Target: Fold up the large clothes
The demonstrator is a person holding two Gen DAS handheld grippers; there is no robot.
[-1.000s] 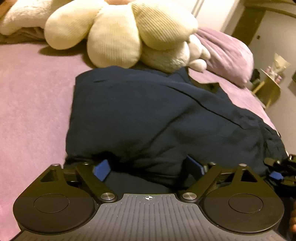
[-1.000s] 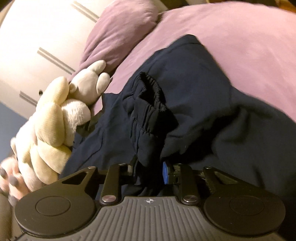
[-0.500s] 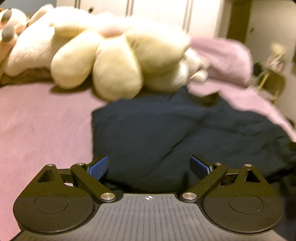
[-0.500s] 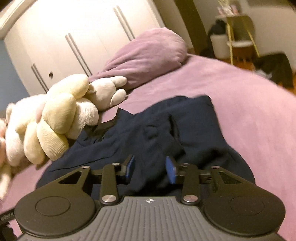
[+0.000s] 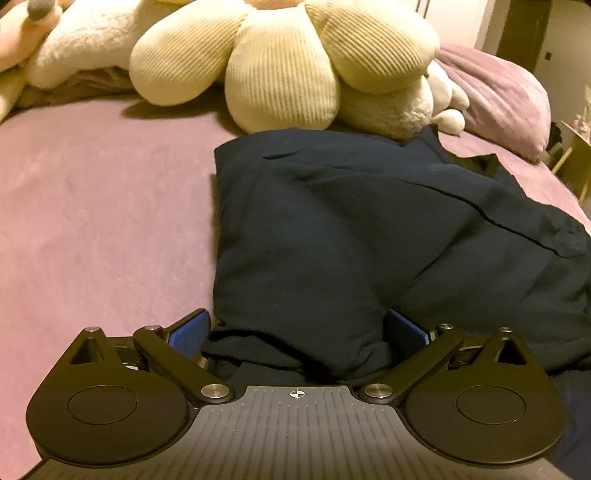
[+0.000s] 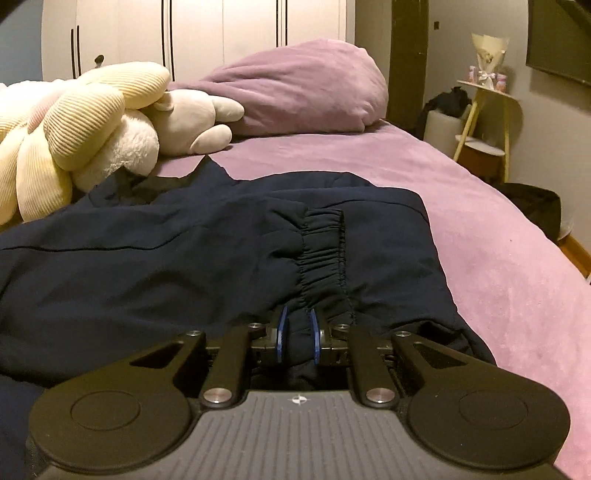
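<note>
Presently the right gripper has its jaws narrow and closing, with a fold of the dark navy garment between the blue pads beside the gathered elastic cuff. The left gripper has its jaws spread wide and opening, straddling a bunched near edge of the same garment; the pads do not appear to press it. The garment lies partly folded on the purple bedspread. Beyond it rest a cream flower-shaped plush and a purple pillow, with white wardrobe doors behind.
</note>
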